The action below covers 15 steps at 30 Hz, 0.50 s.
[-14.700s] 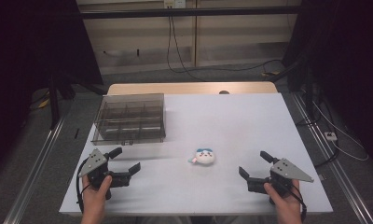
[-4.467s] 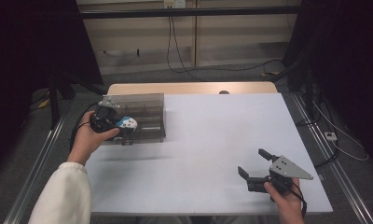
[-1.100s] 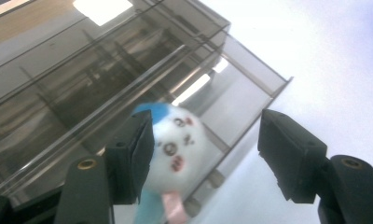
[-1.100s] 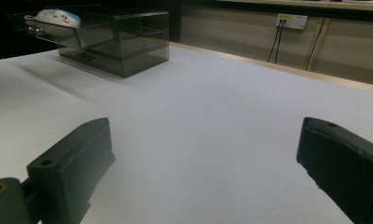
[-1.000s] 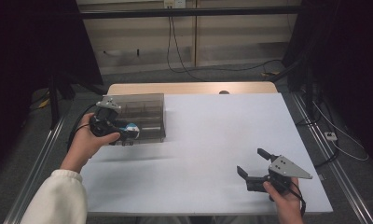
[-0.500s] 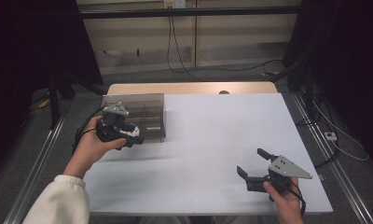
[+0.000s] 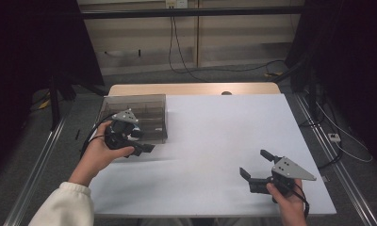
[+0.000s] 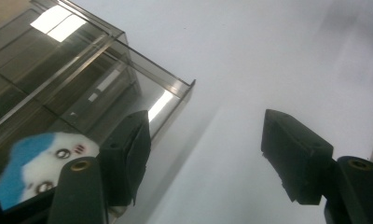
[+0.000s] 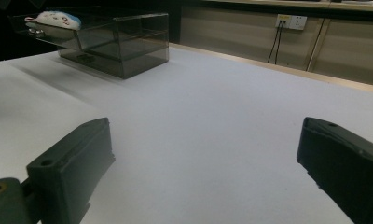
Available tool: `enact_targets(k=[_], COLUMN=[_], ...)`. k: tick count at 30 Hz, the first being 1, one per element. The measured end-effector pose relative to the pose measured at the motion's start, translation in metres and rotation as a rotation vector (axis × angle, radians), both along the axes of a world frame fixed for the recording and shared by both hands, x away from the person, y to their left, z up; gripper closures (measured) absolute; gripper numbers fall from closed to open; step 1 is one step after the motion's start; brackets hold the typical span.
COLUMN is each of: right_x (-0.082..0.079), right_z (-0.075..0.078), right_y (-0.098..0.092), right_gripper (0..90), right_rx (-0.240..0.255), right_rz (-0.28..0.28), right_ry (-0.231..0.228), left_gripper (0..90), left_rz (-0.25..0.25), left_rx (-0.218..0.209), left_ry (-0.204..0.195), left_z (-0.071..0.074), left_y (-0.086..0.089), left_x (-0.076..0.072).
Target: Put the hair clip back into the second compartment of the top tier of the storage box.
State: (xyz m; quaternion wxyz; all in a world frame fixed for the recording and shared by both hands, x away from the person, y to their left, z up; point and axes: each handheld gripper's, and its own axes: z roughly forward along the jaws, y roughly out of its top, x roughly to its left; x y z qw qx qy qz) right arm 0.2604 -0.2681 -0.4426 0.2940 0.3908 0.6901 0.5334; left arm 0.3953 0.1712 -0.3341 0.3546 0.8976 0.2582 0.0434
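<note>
Smoky clear plastic box [image 7: 138, 113] holds soft blue-white plush [image 8: 33, 161]; left tongs [image 8: 208, 158] just opening, empty; right tongs [image 9: 203, 172] spread

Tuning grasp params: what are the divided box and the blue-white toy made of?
Divided box: looks like smoked clear rigid plastic, glossy; see-through walls, sharp glare on the rims. Toy: probably soft plush or foam, matte; rounded white body, blue top, printed face. Can't confirm softness.

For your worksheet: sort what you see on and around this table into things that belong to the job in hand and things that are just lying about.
Part of the job:
- blue and white toy, lying in the box
- clear compartment box
- left gripper, jaws open, beside the box

Just there:
- right gripper, open, resting over the table
- white table
- wall socket and cables
</note>
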Motion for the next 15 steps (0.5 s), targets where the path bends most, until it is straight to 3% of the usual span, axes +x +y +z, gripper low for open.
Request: enact_targets(k=[15], right_x=[0.0], right_z=[0.0], right_y=[0.001], right_gripper=[2.7], right_rx=[-0.001], right_rz=[0.003], right_ry=[-0.001], left_gripper=[31.3], left_rz=[-0.048], left_rx=[-0.019], left_ry=[0.015], left_z=[-0.017], left_y=[-0.002], left_x=[-0.023])
